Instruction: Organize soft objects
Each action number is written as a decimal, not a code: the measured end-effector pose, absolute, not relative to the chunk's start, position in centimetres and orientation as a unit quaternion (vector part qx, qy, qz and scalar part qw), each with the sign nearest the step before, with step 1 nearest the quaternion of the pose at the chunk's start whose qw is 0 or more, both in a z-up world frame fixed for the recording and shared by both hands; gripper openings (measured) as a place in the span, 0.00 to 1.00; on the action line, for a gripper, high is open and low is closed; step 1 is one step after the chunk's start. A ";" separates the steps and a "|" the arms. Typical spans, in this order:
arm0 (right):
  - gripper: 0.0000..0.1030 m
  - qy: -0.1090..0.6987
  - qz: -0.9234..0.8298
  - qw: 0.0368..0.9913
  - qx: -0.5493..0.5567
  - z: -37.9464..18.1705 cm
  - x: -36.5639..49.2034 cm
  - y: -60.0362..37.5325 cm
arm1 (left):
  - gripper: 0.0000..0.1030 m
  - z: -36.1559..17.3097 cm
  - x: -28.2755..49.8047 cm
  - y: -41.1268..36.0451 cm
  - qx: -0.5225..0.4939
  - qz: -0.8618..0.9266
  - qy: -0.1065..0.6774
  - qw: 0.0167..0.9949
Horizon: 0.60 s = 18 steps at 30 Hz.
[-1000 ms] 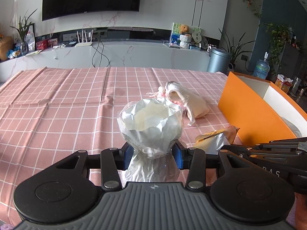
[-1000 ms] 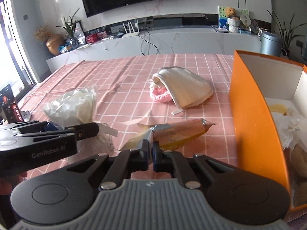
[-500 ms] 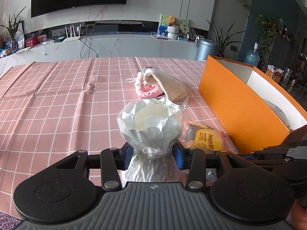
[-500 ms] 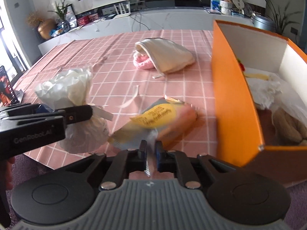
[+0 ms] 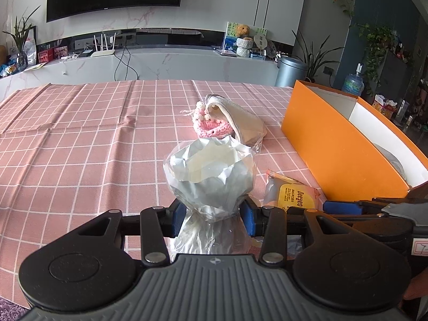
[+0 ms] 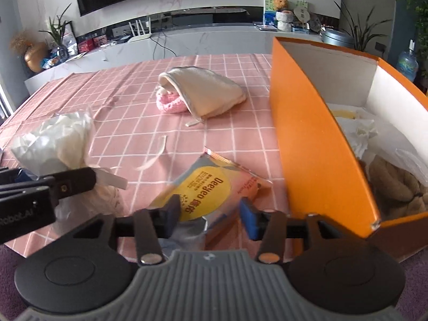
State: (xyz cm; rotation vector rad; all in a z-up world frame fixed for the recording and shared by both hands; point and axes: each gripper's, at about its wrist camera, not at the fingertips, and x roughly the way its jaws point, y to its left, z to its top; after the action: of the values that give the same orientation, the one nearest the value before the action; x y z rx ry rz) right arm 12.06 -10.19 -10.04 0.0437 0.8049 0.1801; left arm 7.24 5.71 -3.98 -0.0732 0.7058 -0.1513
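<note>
My left gripper (image 5: 214,214) is shut on a clear plastic bag of white soft material (image 5: 211,171), held near the table's front edge; the bag also shows in the right wrist view (image 6: 58,139). My right gripper (image 6: 208,215) is open, its blue pads either side of a yellow-labelled snack packet (image 6: 211,187) that lies on the pink checked cloth; the packet also shows in the left wrist view (image 5: 291,195). A cream pouch (image 6: 206,93) over a pink knitted item (image 6: 168,103) lies further back. The orange box (image 6: 315,139) stands to the right and holds soft items.
The pink checked tablecloth (image 5: 80,139) covers the table. A white marble counter (image 5: 160,64) with a router, plants and toys runs behind. A grey bin (image 5: 291,71) and a water bottle (image 5: 353,83) stand beyond the table's far right.
My right gripper was shut on the packet's edge and has opened; the packet now lies flat between its pads. The left gripper still holds the bag.
</note>
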 end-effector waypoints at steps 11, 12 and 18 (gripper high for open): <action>0.47 0.431 0.096 0.892 0.095 -12.0 13.5 -11.0 | 0.48 -4.7 7.9 6.5 -0.048 -0.075 0.351 0.932; 0.45 0.429 0.105 0.892 0.097 -12.0 13.5 -10.9 | 0.48 -4.7 7.9 6.4 -0.048 -0.076 0.352 0.932; 0.24 0.416 0.126 0.898 0.069 -11.5 13.2 -9.9 | 0.48 -4.7 7.8 6.4 -0.048 -0.075 0.354 0.931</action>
State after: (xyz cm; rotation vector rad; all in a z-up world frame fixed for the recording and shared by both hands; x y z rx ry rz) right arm 13.18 -9.93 -11.45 0.1427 0.8617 0.2606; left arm 7.83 6.37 -4.67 -0.0982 0.7242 -0.1541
